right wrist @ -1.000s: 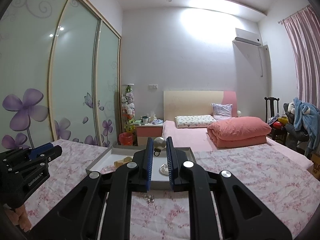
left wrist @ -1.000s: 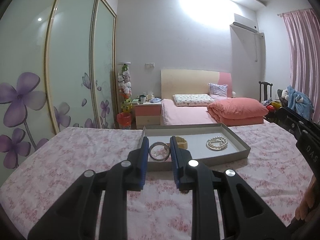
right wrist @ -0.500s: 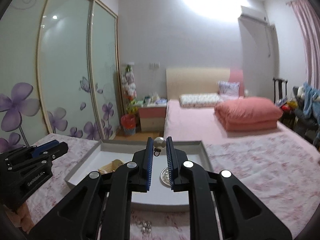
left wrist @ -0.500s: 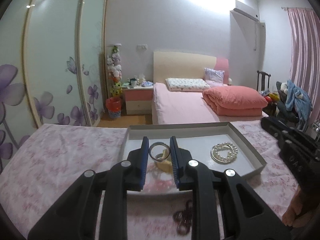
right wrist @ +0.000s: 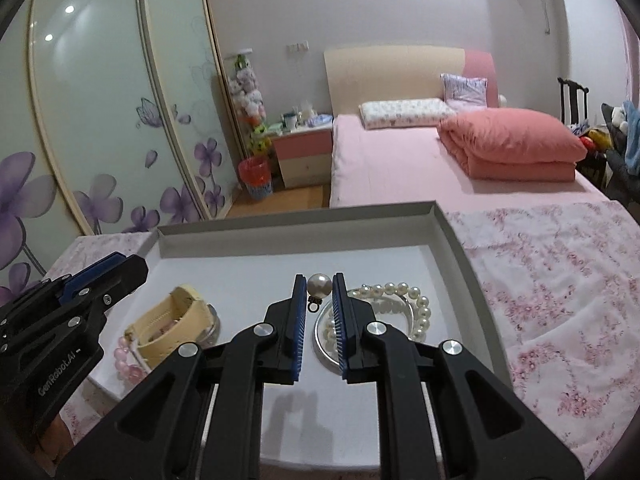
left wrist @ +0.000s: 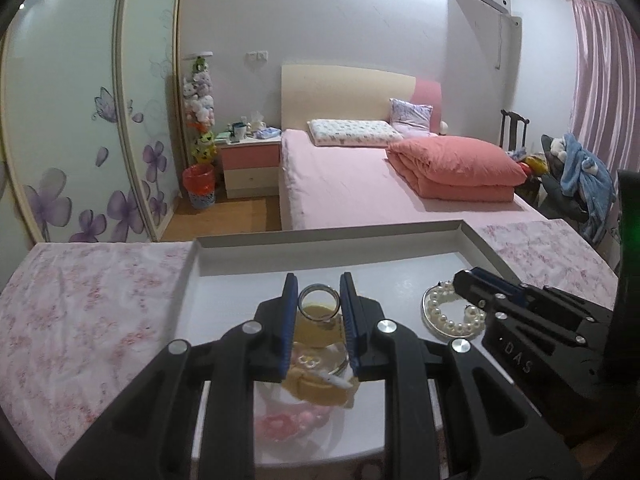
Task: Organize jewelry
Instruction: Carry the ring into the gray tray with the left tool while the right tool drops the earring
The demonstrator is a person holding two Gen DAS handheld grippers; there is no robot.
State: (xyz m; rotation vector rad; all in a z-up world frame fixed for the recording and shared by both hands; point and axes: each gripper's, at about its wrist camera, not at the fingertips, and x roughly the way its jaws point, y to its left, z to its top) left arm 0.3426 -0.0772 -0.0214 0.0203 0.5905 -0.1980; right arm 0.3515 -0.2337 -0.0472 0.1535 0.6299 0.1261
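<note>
Only the right view shows right tongs (right wrist: pixel 320 294) pinching a pearl pendant (right wrist: pixel 319 285); left tongs (left wrist: pixel 319 300) grip a ring (left wrist: pixel 319 301)

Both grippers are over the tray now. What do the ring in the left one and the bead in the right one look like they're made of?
The ring in the left gripper looks like polished silver-toned metal: thin band, bright glints along its rim. The bead in the right gripper looks like pearl or imitation pearl: smooth cream sphere with soft sheen, and a small dark, probably metal, fitting beneath. The tray looks like matte grey cardboard.
</note>
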